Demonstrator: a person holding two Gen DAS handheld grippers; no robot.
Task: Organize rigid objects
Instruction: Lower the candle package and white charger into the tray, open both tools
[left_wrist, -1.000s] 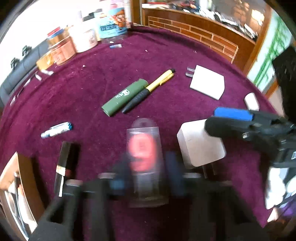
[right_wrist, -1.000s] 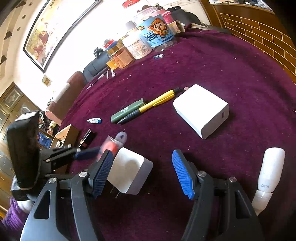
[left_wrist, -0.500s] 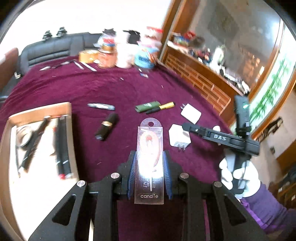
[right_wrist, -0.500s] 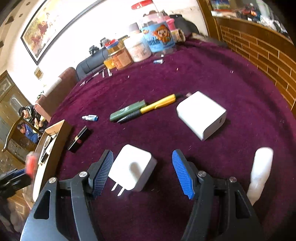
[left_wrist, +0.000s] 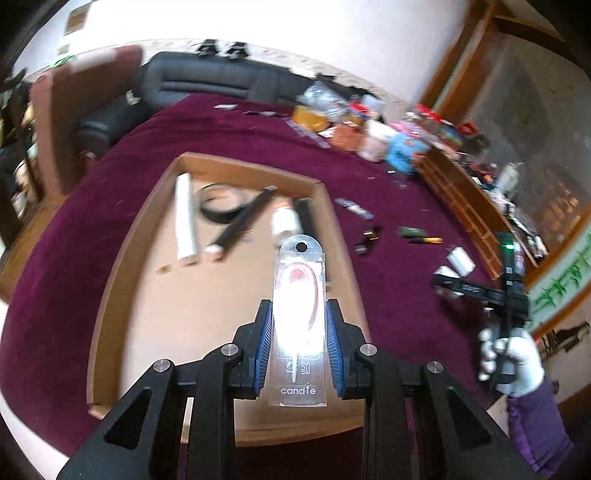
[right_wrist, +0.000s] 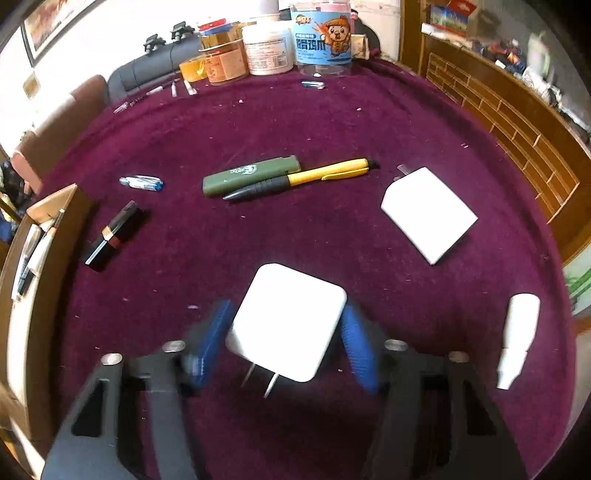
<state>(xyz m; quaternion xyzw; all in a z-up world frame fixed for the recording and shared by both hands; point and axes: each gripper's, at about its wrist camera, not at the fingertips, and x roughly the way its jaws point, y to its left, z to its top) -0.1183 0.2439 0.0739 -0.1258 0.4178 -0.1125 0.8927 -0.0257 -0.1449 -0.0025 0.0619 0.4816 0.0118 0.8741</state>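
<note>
My left gripper (left_wrist: 299, 347) is shut on a clear candle package (left_wrist: 300, 317) with a red number candle inside, held above the cardboard box (left_wrist: 122, 258). The box holds a white tube (left_wrist: 183, 221), a black strap and other items. My right gripper (right_wrist: 286, 339) is open, with its blue pads on either side of a white square charger (right_wrist: 290, 317) that lies on the purple cloth; whether the pads touch it I cannot tell. The right gripper also shows in the left wrist view (left_wrist: 476, 288), over the chargers.
On the cloth lie a second white charger (right_wrist: 428, 214), a white bottle (right_wrist: 517, 339), a yellow-black pen (right_wrist: 299, 179), a green lighter (right_wrist: 247, 173), a black lipstick (right_wrist: 114, 234) and a small blue tube (right_wrist: 142, 181). Jars (right_wrist: 266, 48) stand at the far edge. The box edge (right_wrist: 37, 229) is at left.
My left gripper has carried the candle package leftward to above the box. My right gripper has moved forward and its jaws have narrowed around the white square charger.
</note>
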